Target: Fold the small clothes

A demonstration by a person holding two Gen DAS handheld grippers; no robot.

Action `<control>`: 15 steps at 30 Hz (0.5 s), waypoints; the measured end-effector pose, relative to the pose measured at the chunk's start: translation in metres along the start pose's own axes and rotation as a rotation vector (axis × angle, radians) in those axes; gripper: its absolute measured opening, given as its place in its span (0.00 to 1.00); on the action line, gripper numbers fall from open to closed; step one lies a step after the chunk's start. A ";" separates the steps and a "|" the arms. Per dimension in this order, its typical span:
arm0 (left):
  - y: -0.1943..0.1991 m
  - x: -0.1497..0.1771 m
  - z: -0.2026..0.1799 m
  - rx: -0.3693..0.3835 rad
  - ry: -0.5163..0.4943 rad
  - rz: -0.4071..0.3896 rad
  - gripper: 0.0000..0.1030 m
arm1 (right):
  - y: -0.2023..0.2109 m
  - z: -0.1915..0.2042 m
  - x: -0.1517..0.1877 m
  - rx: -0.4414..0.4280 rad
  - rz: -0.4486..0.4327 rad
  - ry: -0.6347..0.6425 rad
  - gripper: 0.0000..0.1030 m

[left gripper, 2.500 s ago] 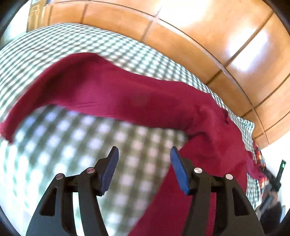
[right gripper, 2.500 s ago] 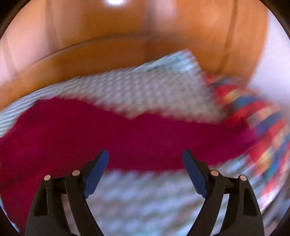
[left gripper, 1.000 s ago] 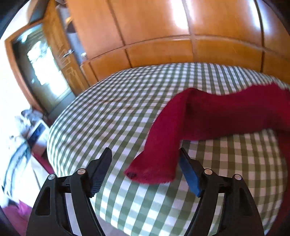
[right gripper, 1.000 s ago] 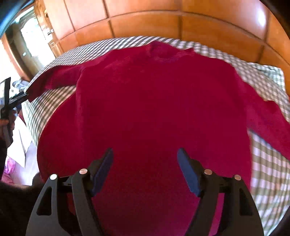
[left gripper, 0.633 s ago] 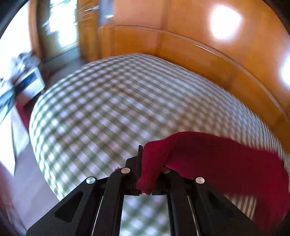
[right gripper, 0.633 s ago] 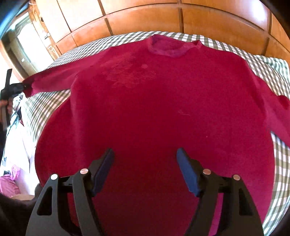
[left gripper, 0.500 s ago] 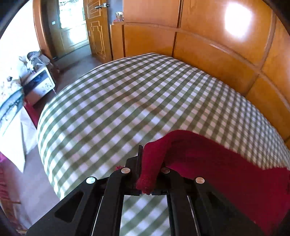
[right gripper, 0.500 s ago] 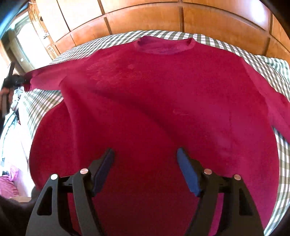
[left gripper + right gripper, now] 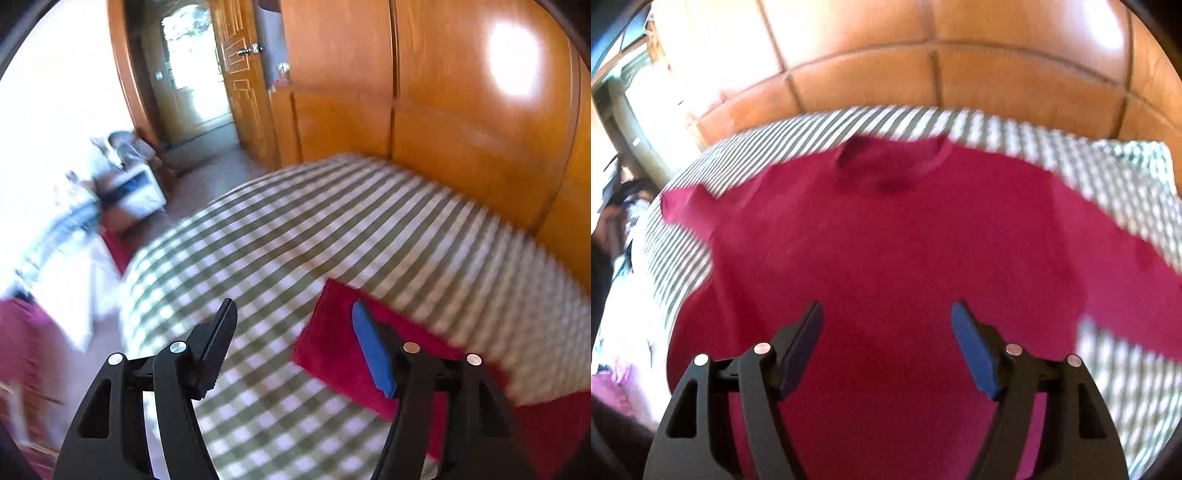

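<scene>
On the green-checked bed (image 9: 1115, 177), the red sweater (image 9: 905, 240) lies flat, neck towards the wooden headboard (image 9: 1015, 81), nothing folded yet. My right gripper (image 9: 886, 350) hovers wide and empty above its body. My left gripper (image 9: 293, 347), jaws just reopened and empty, has let go the sleeve cuff (image 9: 332, 343), now lying flat.

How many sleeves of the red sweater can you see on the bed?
2. One sleeve stretches out to the left of the red sweater; the other sleeve runs off to the right, its end out of view.
</scene>
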State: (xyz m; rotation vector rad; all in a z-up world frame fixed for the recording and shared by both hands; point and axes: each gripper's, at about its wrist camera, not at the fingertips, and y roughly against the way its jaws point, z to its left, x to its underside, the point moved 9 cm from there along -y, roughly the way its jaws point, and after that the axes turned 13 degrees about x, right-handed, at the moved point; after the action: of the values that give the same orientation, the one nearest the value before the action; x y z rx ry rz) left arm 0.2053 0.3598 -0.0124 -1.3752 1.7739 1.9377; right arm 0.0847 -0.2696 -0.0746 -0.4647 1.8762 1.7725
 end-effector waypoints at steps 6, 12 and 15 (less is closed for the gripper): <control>0.033 0.017 -0.143 0.575 -0.216 0.064 0.67 | -0.046 -0.040 -0.072 0.080 -0.014 0.000 0.70; 0.014 0.119 -0.305 0.761 -0.652 0.246 0.67 | -0.108 -0.050 -0.127 0.098 0.054 0.122 0.76; -0.010 0.168 -0.358 0.801 -0.780 0.347 0.67 | -0.133 -0.052 -0.137 0.120 0.089 0.202 0.80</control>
State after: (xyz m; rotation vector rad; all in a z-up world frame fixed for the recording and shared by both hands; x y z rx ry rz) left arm 0.2965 -0.0177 -0.0893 -0.0379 2.0254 1.2925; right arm 0.2647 -0.3468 -0.1031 -0.5399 2.1595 1.7101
